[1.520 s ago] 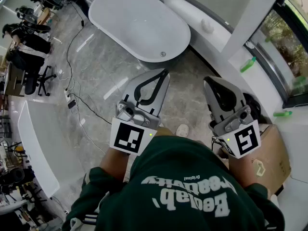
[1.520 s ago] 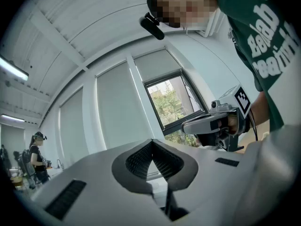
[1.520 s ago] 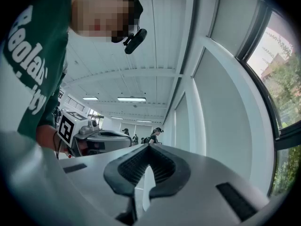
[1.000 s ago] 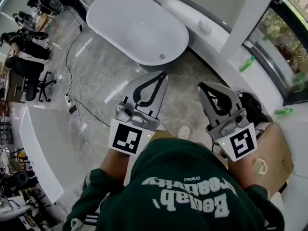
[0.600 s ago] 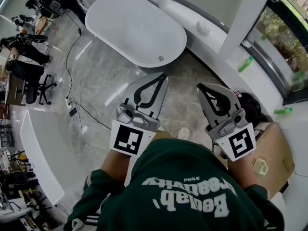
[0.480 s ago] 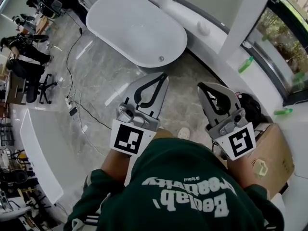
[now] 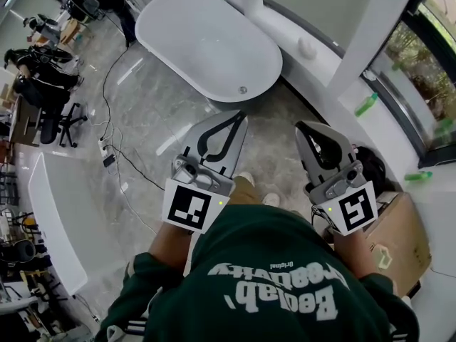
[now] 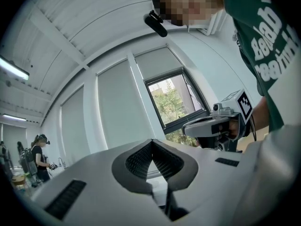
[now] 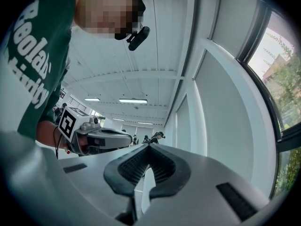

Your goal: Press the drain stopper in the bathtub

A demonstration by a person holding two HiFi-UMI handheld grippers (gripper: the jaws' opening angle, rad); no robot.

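Observation:
In the head view a white oval bathtub (image 7: pixel 199 34) stands on the grey marble floor ahead of me. Its small round drain stopper (image 7: pixel 243 90) sits at the tub's near end. My left gripper (image 7: pixel 242 116) is held in the air short of the tub with its jaws closed tip to tip and nothing between them. My right gripper (image 7: pixel 303 128) hangs beside it, also shut and empty. The left gripper view points up at the ceiling, past its own jaws (image 8: pixel 151 141), and shows the right gripper (image 8: pixel 216 125). The right gripper view looks over its jaws (image 9: pixel 147 147) at the left gripper (image 9: pixel 99 138).
A cardboard box (image 7: pixel 399 237) stands at my right. Green bottles (image 7: pixel 365 104) lie on the white window ledge behind a white pillar (image 7: pixel 360 34). Black cables (image 7: pixel 114 148) cross the floor at left, near seated people and chairs (image 7: pixel 39 84). A long white counter (image 7: pixel 53 219) runs at the lower left.
The tub and floor have shifted slightly in the view. A tan trouser leg and shoe have come forward between the grippers. Both grippers stay shut and keep their places.

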